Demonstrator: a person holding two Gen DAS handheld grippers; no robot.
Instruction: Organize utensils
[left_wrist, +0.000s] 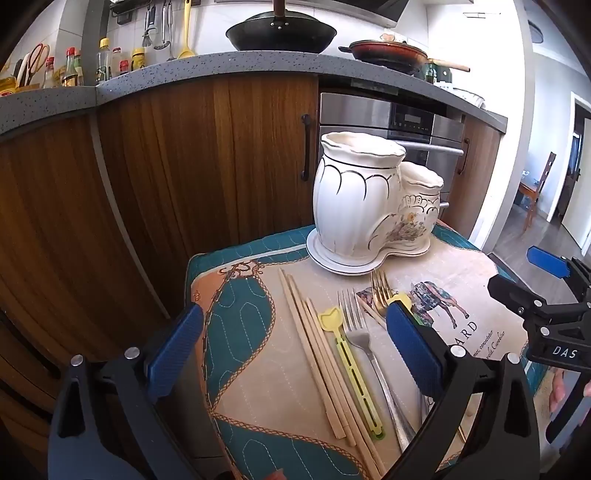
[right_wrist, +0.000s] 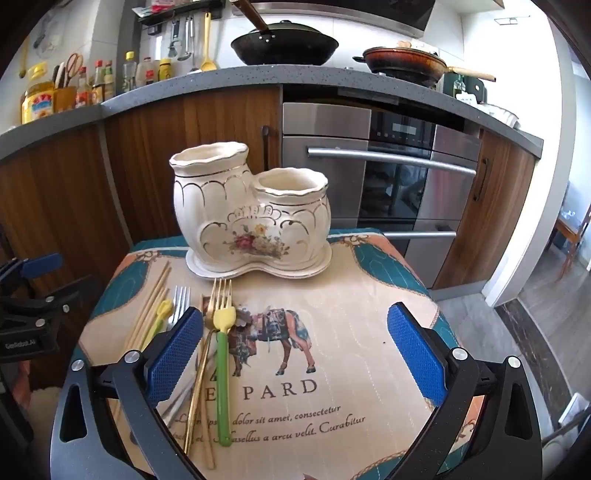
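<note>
Utensils still loose, nothing picked yet

Both left tongs (left_wrist: 295, 354) and right tongs (right_wrist: 295, 354) gape wide and empty. Chopsticks (left_wrist: 317, 354) and silver fork (left_wrist: 358, 332) lie between the left pads; the ceramic holder (right_wrist: 251, 218) stands beyond. Next, probably: lower, pinch one utensil.

Left gripper (left_wrist: 295, 354): black frame with blue ribbed pads, jaws spread wide, nothing between the pads, tilted downward.
Left gripper fingers (left_wrist: 173, 350): one pad at the left of its own view, the other at the right, well apart.
Right gripper (right_wrist: 295, 354): same black frame and blue pads, jaws spread wide, gripping nothing, tilted downward.
Right gripper fingers (right_wrist: 415, 354): pads far apart, touching nothing.
Relative position: each gripper appears at the edge of the other's view, side by side and apart.
Person's fingers (left_wrist: 557, 391): partly visible under the right gripper's body.
</note>
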